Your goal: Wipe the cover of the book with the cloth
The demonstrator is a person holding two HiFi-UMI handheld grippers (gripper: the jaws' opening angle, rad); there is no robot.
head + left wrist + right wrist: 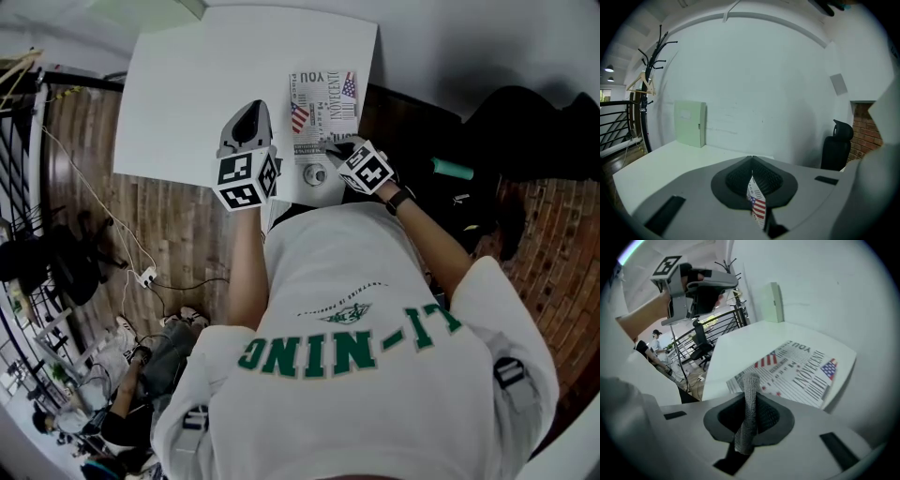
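The book [324, 94] lies flat on the white table [197, 103], its cover printed with flags and black lettering; it fills the middle of the right gripper view [799, 371]. My right gripper [332, 148] is at the book's near edge, shut on a strip of grey mesh cloth [749, 423] that stands up between its jaws [752, 397]. My left gripper [251, 114] is raised left of the book and shows high in the right gripper view [701, 284]. Its jaws [752, 174] are shut on a slip of flag-printed paper [757, 204]; whether it joins the book is unclear.
A pale green box [690, 124] stands at the table's far end against the white wall. A coat stand [650, 70] and railing are at the left, a black chair [836, 145] at the right. A person [150, 375] sits on the wooden floor beyond the table's left side.
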